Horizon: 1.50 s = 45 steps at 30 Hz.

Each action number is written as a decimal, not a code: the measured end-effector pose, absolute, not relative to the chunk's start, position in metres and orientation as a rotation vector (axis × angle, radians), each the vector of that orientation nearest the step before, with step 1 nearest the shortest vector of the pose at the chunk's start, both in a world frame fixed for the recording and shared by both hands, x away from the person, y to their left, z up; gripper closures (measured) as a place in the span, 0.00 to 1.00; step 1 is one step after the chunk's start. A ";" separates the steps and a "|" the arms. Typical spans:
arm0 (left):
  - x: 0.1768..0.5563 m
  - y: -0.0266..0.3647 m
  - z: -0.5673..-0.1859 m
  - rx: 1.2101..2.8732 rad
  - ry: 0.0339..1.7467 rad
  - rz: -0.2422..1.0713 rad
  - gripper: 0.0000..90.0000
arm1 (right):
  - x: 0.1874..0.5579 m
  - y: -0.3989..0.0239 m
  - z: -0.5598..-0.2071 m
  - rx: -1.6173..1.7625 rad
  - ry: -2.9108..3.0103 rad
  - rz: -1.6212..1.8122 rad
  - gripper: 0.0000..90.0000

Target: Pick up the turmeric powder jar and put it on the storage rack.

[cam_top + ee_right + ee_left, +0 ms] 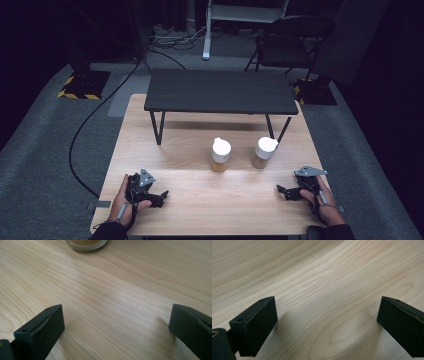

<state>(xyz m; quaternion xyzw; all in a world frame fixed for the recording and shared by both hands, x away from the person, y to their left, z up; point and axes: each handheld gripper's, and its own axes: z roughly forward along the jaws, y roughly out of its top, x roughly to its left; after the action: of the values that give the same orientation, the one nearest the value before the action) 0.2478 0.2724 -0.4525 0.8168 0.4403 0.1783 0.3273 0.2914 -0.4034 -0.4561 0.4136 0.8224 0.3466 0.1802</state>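
You're working at a light wooden table (200, 200), its pale grain running under both of your hands. At its far end a low black shelf (220, 91) is standing on thin dark legs, spanning most of the table's width, and nothing is resting on its top.

In front of that shelf, two jars are standing upright side by side, apart from each other, near the middle of the table. The left jar (220, 155) is sitting just left of centre, the right jar (263, 152) is sitting close to the shelf's right leg. Both are wearing white lids and both are showing a yellowish-brown filling through clear glass. I'm looking for a brand or a label on either one and can't read any writing; they're too small from above.

Your left gripper (161, 196) is lying low near the front left corner, jaws spread wide with bare wood between them in the left gripper view (325, 327).

Your right gripper (281, 190) is lying low near the front right edge, pointing inward, jaws also spread wide and pinching nothing (116, 331). In the right gripper view, a jar's glass base is peeking in at the top edge, well ahead of the jaws.
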 end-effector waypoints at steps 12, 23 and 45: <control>0.247 0.276 -0.454 2.123 1.173 0.467 0.03 | 0.292 -0.403 -0.456 1.168 2.324 0.980 0.00; 0.246 0.274 -0.454 2.122 1.178 0.471 0.02 | 0.292 -0.403 -0.456 1.168 2.324 0.980 0.00; 0.230 0.262 -0.441 2.030 1.105 0.550 0.03 | 0.292 -0.403 -0.456 1.168 2.324 0.980 0.00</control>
<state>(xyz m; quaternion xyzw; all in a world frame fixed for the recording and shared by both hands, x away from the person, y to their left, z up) 0.2302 0.2624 -0.4407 0.7926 0.4314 0.2146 0.3736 0.2916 -0.4035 -0.4561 0.4134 0.8224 0.3469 0.1799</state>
